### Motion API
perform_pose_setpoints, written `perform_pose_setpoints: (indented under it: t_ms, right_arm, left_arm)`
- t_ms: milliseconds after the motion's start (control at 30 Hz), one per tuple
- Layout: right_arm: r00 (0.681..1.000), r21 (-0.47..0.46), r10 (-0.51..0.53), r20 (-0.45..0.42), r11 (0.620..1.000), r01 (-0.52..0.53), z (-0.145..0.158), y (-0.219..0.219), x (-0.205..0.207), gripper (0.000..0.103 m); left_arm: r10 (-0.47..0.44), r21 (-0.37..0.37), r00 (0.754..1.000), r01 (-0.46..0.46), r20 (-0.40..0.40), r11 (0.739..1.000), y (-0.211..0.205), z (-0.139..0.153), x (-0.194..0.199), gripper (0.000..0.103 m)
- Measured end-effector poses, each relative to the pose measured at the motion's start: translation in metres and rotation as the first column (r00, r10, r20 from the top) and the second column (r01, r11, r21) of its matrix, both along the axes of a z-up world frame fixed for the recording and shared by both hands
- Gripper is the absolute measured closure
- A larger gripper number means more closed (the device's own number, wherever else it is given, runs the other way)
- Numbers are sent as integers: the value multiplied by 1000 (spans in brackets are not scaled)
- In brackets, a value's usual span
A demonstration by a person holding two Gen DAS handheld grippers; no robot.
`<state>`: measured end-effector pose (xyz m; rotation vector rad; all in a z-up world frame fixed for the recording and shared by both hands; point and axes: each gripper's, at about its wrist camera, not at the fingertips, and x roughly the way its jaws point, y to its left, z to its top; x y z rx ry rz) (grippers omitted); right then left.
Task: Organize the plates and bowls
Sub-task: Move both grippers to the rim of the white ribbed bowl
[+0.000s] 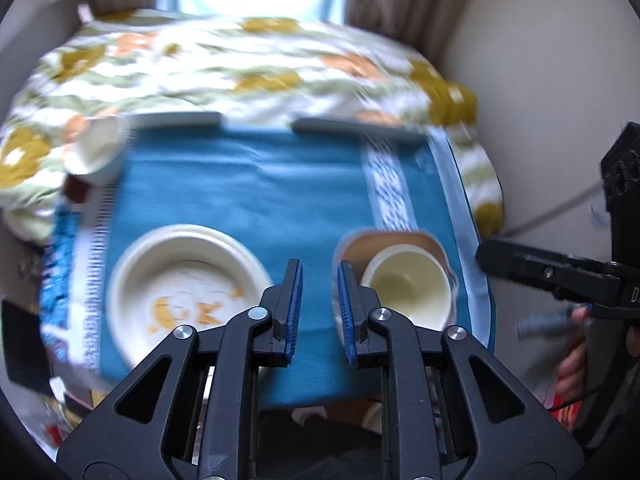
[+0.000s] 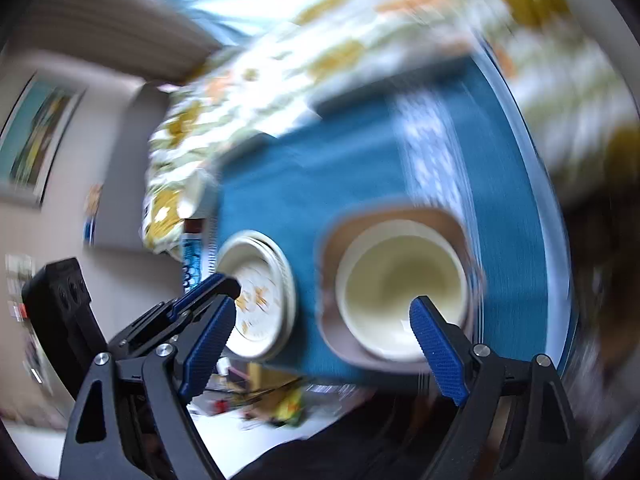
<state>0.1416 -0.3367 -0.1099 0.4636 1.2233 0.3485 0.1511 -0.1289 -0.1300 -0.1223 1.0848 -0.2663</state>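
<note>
A stack of cream plates with an orange pattern (image 1: 184, 292) lies on the blue cloth (image 1: 248, 192) at the near left. A cream bowl (image 1: 412, 288) sits on a brown square plate (image 1: 360, 246) at the near right. My left gripper (image 1: 319, 280) hovers between them, jaws slightly apart and empty. The right wrist view shows the bowl (image 2: 400, 284), the brown plate (image 2: 332, 320) and the plate stack (image 2: 260, 296). My right gripper (image 2: 320, 320) is wide open above the bowl's near side, empty. The left gripper (image 2: 208, 292) shows at its left.
A small white cup (image 1: 100, 148) lies tilted at the cloth's far left corner. Two grey flat pieces (image 1: 356, 126) lie along the cloth's far edge. A floral blanket (image 1: 240, 64) covers the area behind. The right gripper body (image 1: 580, 272) is at the right.
</note>
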Motion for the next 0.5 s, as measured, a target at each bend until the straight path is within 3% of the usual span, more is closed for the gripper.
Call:
perform_pose_setpoints:
  t_ms: [33,67,100,133,200,367,500]
  right_arm:
    - [998,-26,36,59,999,-34,11,9,5,16]
    - [989,-54,75,129,996,-69,23,20,11,15]
    - [975,-78,111,193,992,-98,33,31,17,12]
    - [958,-97,146,246,987,-126,42,44,24,2]
    - [928,-123,206,311,977,-175,53,66,34,1]
    - [856,-213,364,367,929,-303,57,136,70,1]
    - [844,-260,393,364,913,-314,45,192,114,1]
  left_arm:
    - [35,2,999,-36,26,999,12,9,-2,65]
    - [73,11,996,-74,53,997,26,16,-4,26]
    - [112,20,990,-114,84,993,39,23,-5,9]
    - [165,22,977,-169,138,985,57,32,-10,0]
    - [220,14,959,-227,177,974,88,41,-12,0]
    - [386,-53,910,-383,153,922,176,33,4,0]
    - [482,-151,870,-465,100,872,242,11,30,0]
